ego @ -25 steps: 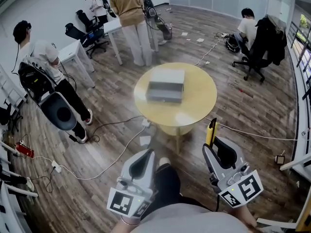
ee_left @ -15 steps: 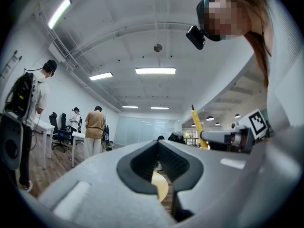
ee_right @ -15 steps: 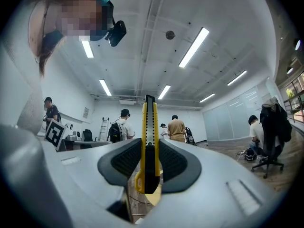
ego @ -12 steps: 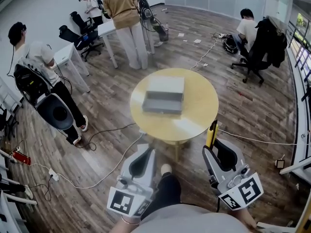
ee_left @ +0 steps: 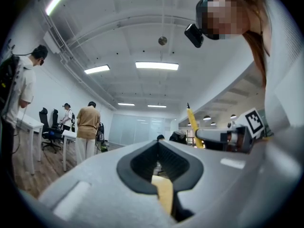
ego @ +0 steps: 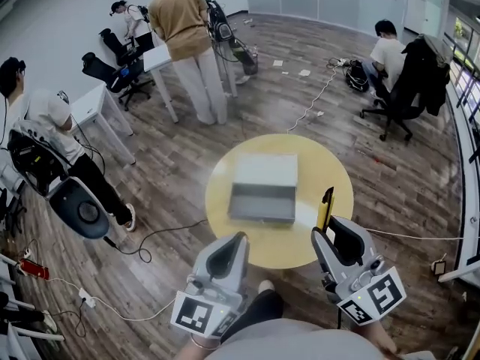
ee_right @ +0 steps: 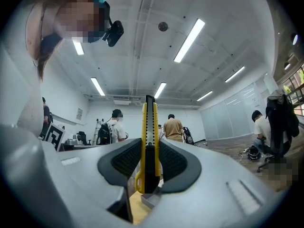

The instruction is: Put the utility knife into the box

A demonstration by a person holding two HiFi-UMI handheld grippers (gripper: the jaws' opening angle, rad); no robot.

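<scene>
Nearest, the right tongs (ego: 327,235) are clamped on the utility knife (ee_right: 149,141). The yellow handle stands on edge between the dark pads, and its long end sticks out well past the tips. Just beside them, the left tongs (ego: 237,240) have their jaws closed together with nothing between them. Ahead of both lies the round yellow worktop (ego: 330,172). The knife shows over its near right edge, to the right of the open grey box (ego: 262,192) and clear of it. Farther off, several people stand or sit at white desks (ego: 159,57) on the wood floor (ego: 187,163).
</scene>
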